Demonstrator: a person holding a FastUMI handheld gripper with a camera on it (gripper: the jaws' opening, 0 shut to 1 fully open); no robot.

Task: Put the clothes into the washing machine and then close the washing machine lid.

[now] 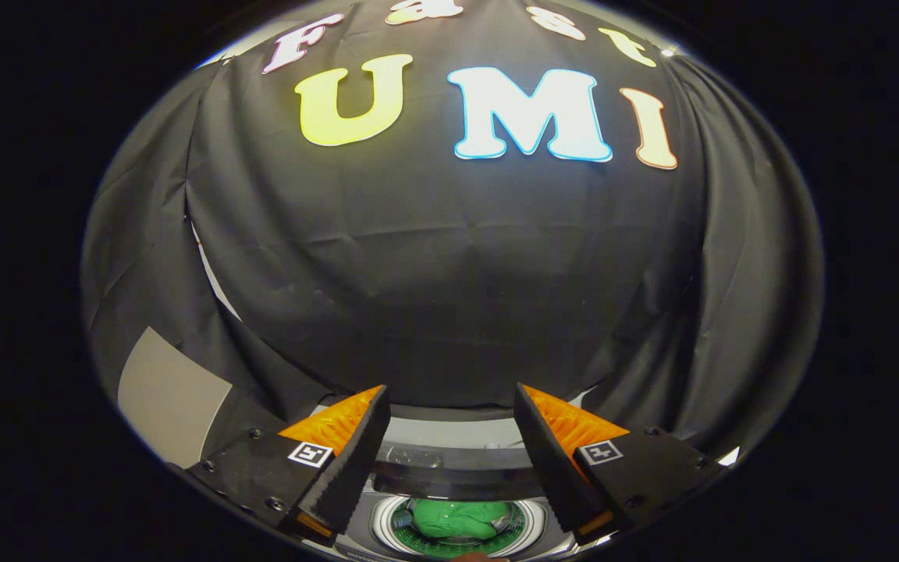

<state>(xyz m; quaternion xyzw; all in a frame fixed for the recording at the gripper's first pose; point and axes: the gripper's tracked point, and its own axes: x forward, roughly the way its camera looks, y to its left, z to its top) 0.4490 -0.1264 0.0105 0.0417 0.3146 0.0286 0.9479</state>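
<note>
My gripper (449, 394) is open, with nothing between its fingers. It hovers above the washing machine (457, 433), whose top edge and back panel show between and just below the fingers. Lower down, between the finger bases, the round drum opening (387, 524) is visible. A green garment (457, 517) lies bunched inside the drum. The machine's lid cannot be made out from this angle.
The black cloth wall (449, 273) rises close behind the machine and hangs in folds on both sides. A pale grey panel (168, 394) stands to the left of the left finger.
</note>
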